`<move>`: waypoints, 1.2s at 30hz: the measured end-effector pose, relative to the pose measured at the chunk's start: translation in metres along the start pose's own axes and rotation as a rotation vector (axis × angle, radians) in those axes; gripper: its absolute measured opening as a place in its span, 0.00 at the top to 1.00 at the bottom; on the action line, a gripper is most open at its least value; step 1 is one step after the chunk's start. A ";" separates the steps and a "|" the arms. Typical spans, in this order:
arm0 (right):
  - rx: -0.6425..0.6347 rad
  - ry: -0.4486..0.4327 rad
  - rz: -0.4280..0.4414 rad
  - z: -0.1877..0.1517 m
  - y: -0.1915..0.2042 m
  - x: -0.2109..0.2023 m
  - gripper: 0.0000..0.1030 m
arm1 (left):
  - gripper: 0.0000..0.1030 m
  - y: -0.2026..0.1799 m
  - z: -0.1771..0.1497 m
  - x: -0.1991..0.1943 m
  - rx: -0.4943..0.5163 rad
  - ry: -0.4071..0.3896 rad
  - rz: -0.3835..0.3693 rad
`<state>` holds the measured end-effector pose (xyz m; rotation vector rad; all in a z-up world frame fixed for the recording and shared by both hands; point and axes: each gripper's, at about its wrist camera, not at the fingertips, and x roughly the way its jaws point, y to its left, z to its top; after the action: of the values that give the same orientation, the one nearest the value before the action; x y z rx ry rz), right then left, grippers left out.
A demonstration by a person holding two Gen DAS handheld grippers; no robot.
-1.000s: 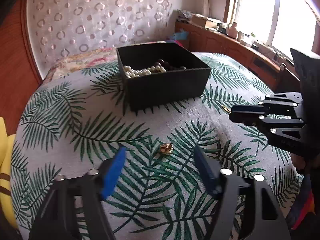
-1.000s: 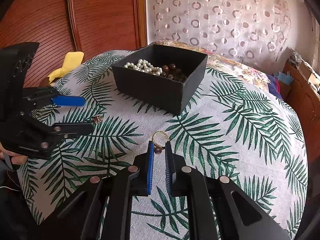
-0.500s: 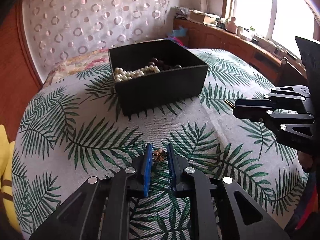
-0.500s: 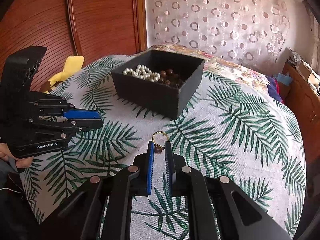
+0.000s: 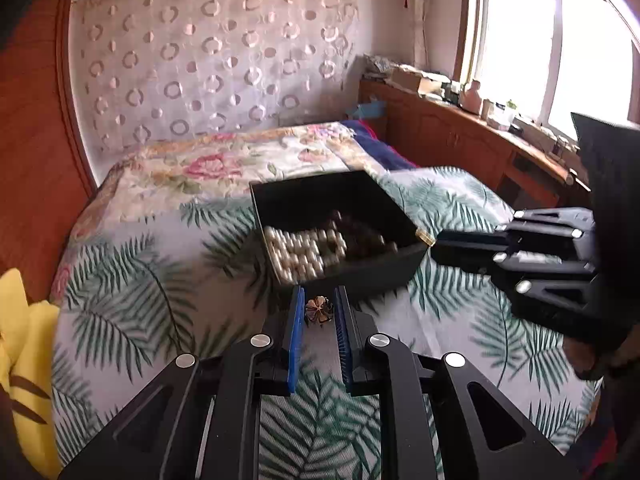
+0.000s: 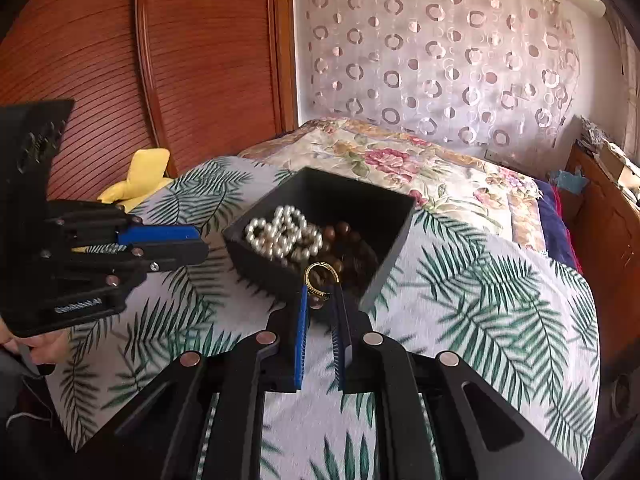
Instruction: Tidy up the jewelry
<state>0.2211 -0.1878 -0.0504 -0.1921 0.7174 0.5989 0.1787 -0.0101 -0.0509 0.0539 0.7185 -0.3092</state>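
Note:
A black open box sits on the palm-leaf cloth and holds a white pearl string and dark brown beads. My left gripper is shut on a small bronze flower-shaped piece, lifted just short of the box's near wall. My right gripper is shut on a gold ring, held over the box's near rim; it also shows at the right of the left wrist view.
The palm-leaf cloth covers a round table. A floral bedspread lies behind it, with a yellow cloth at the left and a wooden cabinet under the window.
My left gripper closed on the flower piece and lifted it toward the box. My right gripper carried the ring forward to the box's rim.

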 end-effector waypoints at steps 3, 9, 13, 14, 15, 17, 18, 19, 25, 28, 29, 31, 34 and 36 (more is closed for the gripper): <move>0.006 0.004 0.004 0.008 -0.003 0.009 0.88 | 0.86 0.002 0.014 0.003 -0.005 -0.015 0.010; 0.020 0.011 0.002 0.018 -0.010 0.022 0.87 | 0.86 0.008 0.031 0.017 -0.017 -0.019 0.026; 0.028 0.006 0.007 0.021 -0.015 0.021 0.87 | 0.86 0.008 0.036 0.027 -0.020 -0.004 0.024; 0.031 0.006 0.014 0.021 -0.017 0.021 0.86 | 0.86 0.008 0.037 0.030 -0.020 0.000 0.024; 0.030 0.006 0.014 0.021 -0.017 0.021 0.84 | 0.86 0.008 0.037 0.032 -0.022 0.003 0.023; 0.028 0.006 0.010 0.021 -0.018 0.022 0.72 | 0.86 0.008 0.039 0.036 -0.027 0.006 0.021; 0.033 0.004 0.011 0.021 -0.019 0.021 0.72 | 0.86 0.008 0.038 0.037 -0.030 0.006 0.019; 0.037 0.003 0.013 0.020 -0.020 0.020 0.72 | 0.86 0.009 0.038 0.038 -0.033 0.007 0.017; 0.059 -0.017 0.006 0.013 -0.025 0.010 0.72 | 0.86 0.006 0.041 0.043 -0.034 0.007 0.015; 0.076 -0.031 0.001 0.010 -0.027 0.004 0.72 | 0.84 0.004 0.043 0.043 -0.037 -0.001 0.021; 0.084 -0.036 -0.001 0.009 -0.028 0.001 0.71 | 0.82 0.004 0.043 0.042 -0.042 -0.003 0.018; 0.090 -0.044 -0.009 0.006 -0.029 -0.003 0.71 | 0.76 0.004 0.043 0.042 -0.044 -0.004 0.022; 0.091 -0.056 -0.019 0.003 -0.026 -0.010 0.71 | 0.62 0.002 0.041 0.039 -0.035 -0.013 0.035; 0.099 -0.068 -0.016 0.000 -0.026 -0.015 0.71 | 0.54 -0.001 0.040 0.035 -0.024 -0.020 0.044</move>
<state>0.2271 -0.2152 -0.0411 -0.0853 0.6776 0.5506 0.2286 -0.0259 -0.0432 0.0437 0.7000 -0.2582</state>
